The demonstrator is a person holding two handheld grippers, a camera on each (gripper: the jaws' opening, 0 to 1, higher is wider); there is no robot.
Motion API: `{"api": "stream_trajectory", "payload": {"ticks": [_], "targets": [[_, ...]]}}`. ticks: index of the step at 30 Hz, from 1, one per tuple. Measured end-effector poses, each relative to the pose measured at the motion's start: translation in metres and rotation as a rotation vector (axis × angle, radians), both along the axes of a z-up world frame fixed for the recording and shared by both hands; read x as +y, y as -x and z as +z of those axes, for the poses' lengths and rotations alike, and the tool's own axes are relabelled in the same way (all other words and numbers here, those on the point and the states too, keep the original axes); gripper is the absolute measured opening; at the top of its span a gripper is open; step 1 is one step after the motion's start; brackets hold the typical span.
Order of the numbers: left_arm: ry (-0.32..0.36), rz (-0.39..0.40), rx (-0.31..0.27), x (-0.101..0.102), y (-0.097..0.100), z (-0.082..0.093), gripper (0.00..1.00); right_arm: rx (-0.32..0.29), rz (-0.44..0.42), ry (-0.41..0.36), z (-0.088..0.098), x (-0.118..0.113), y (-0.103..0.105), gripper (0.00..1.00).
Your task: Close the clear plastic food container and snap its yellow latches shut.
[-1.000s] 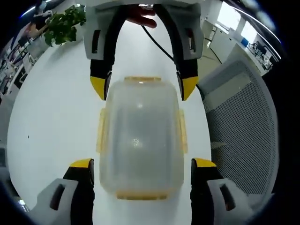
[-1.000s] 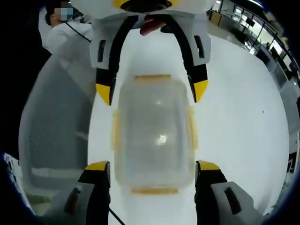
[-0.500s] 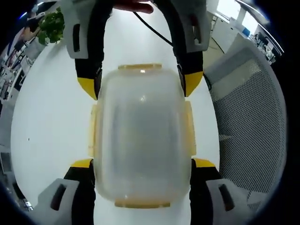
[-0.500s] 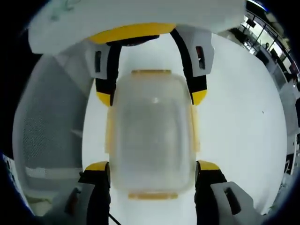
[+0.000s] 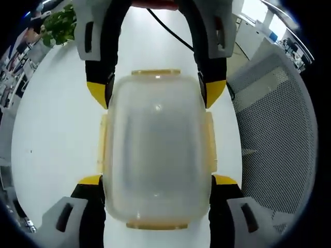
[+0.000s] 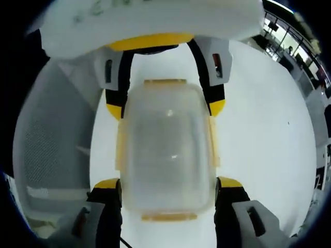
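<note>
In the left gripper view, the left gripper [image 5: 157, 186] stands wide open, its two yellow-tipped jaws rising on either side of the near end of the container [image 5: 156, 152]. The jaws sit just beside the container's walls; whether they touch cannot be told. Across the container, the right gripper [image 5: 156, 93] comes in from the top of the view, its jaws also spread, one tip at each far corner of the lid [image 5: 156, 129].

In the right gripper view, the right gripper [image 6: 168, 188] straddles the near end of the container [image 6: 166, 152] in the same way, jaws wide apart and holding nothing between them but the box they flank. The left gripper [image 6: 165, 106] faces it from the far end, tips beside the far corners.

The lid lies flat on the container. Four yellow latches show around the rim: one at the near end [image 5: 156, 225], one at the far end [image 5: 155, 73], and one along each long side [image 5: 102, 142] [image 5: 210, 142]. The side latches appear to stick out from the walls; whether the end ones are snapped cannot be told.

The container sits on a white desk [image 5: 57, 129], near its edge. Just past that edge is a grey mesh chair [image 5: 274, 134]. A green plant [image 5: 59, 26] stands toward the desk's far corner. A black cable [image 5: 170, 33] runs over the desk behind the right gripper.
</note>
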State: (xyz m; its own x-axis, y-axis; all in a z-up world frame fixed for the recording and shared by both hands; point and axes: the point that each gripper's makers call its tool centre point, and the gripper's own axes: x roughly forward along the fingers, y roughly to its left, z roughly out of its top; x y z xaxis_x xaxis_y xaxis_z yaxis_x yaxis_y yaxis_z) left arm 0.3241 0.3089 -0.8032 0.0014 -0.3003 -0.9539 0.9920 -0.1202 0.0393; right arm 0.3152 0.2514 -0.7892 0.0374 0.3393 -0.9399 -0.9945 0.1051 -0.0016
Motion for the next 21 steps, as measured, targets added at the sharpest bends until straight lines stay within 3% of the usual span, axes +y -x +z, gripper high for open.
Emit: {"api": "stream_trajectory", "payload": {"ticks": [11, 21], "targets": [[0.024, 0.004, 0.001, 0.0, 0.0, 0.002, 0.83, 0.006, 0.001, 0.029, -0.001, 0.001, -0.001, 0.73], [-0.002, -0.002, -0.004, 0.028, -0.006, 0.001, 0.83, -0.002, -0.005, -0.006, -0.001, 0.028, -0.006, 0.74]]}}
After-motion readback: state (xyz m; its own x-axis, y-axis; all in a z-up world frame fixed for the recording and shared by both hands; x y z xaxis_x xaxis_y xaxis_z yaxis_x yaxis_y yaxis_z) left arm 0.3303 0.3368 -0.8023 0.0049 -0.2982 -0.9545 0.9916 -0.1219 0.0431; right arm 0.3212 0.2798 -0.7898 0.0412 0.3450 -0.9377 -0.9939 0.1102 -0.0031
